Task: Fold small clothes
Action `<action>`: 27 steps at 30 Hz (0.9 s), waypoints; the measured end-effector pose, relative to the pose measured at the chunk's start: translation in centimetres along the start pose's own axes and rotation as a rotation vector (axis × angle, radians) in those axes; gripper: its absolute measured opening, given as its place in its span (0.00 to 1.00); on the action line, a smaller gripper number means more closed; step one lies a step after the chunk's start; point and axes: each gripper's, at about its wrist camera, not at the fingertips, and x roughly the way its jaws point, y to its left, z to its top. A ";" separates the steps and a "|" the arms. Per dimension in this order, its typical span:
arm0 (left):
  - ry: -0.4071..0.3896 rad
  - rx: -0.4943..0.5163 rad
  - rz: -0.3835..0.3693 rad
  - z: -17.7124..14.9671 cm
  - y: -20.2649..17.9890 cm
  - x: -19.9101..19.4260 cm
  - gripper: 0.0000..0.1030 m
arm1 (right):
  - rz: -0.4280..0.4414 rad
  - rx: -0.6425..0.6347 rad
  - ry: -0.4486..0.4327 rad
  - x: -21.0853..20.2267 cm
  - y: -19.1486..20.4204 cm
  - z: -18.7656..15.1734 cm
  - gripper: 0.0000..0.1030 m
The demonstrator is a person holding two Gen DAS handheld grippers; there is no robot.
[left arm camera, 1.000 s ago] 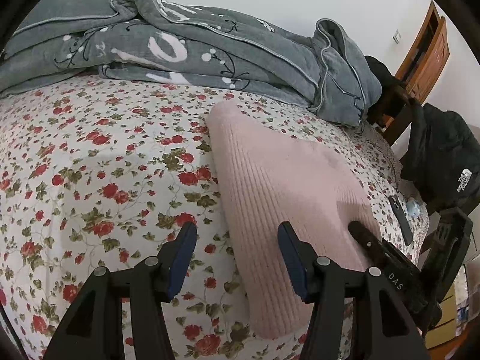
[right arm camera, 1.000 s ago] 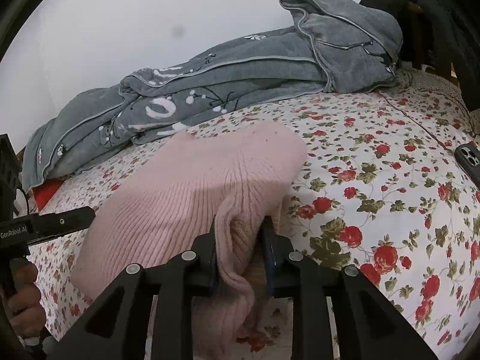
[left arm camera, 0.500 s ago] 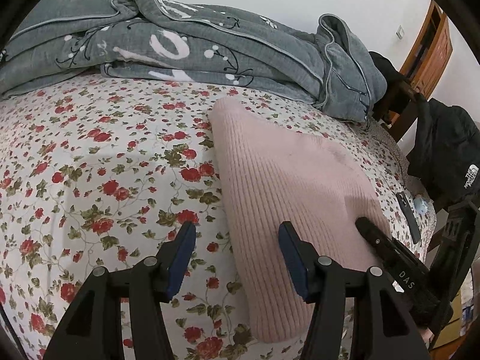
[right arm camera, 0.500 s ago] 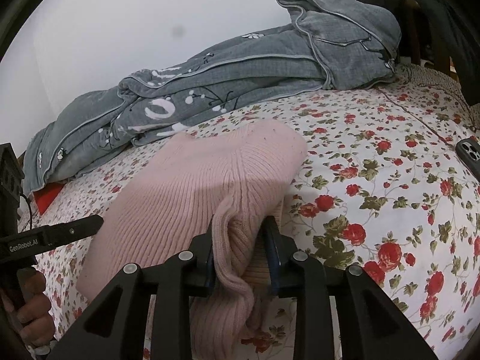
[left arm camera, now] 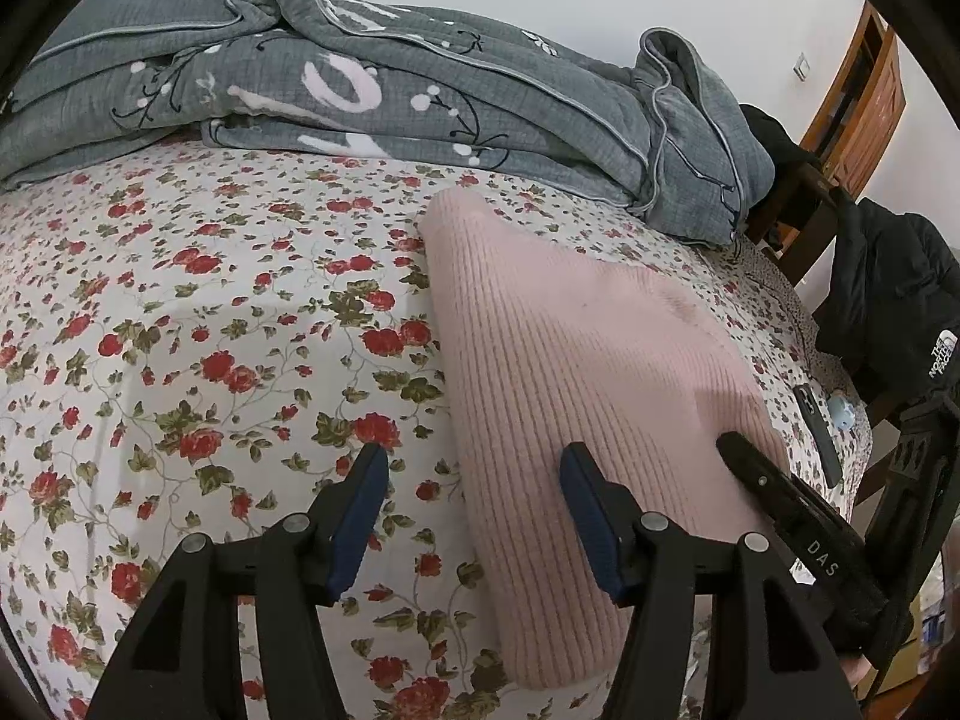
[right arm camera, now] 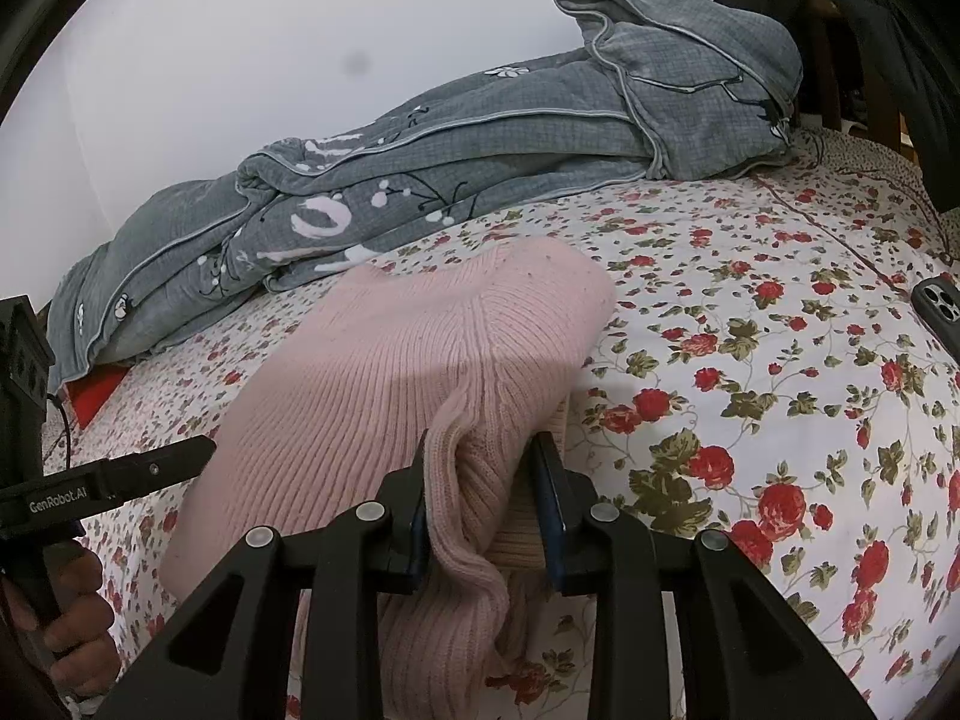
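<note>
Pink ribbed sweater (left arm camera: 576, 360), folded into a thick slab, lying on the flowered bedsheet (left arm camera: 198, 324). Left gripper (left arm camera: 471, 483) spread wide, holding nothing, hovering just over the sweater's near left edge. Right gripper (right arm camera: 480, 480) clenched on a bunched fold at the sweater's near right end. Grey quilt (right arm camera: 456, 144) heaped along the far side by the white wall. Phone (right arm camera: 939, 309) far right on the bed; black jacket (left arm camera: 894, 300) beyond.
</note>
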 end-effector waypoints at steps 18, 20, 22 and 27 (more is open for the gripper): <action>-0.034 0.037 -0.059 1.0 -0.5 -0.3 0.57 | 0.103 0.100 0.029 -0.8 -3.4 0.4 0.51; -0.026 0.053 -0.073 1.4 -0.8 0.2 0.57 | 0.118 0.091 0.026 -1.2 -3.3 0.7 0.51; -0.002 0.057 -0.089 1.9 -0.9 1.0 0.57 | 0.141 0.091 0.010 -1.4 -3.1 1.3 0.51; 0.057 0.026 -0.137 3.1 -0.4 3.1 0.57 | 0.139 0.113 0.014 -0.5 -2.9 3.5 0.51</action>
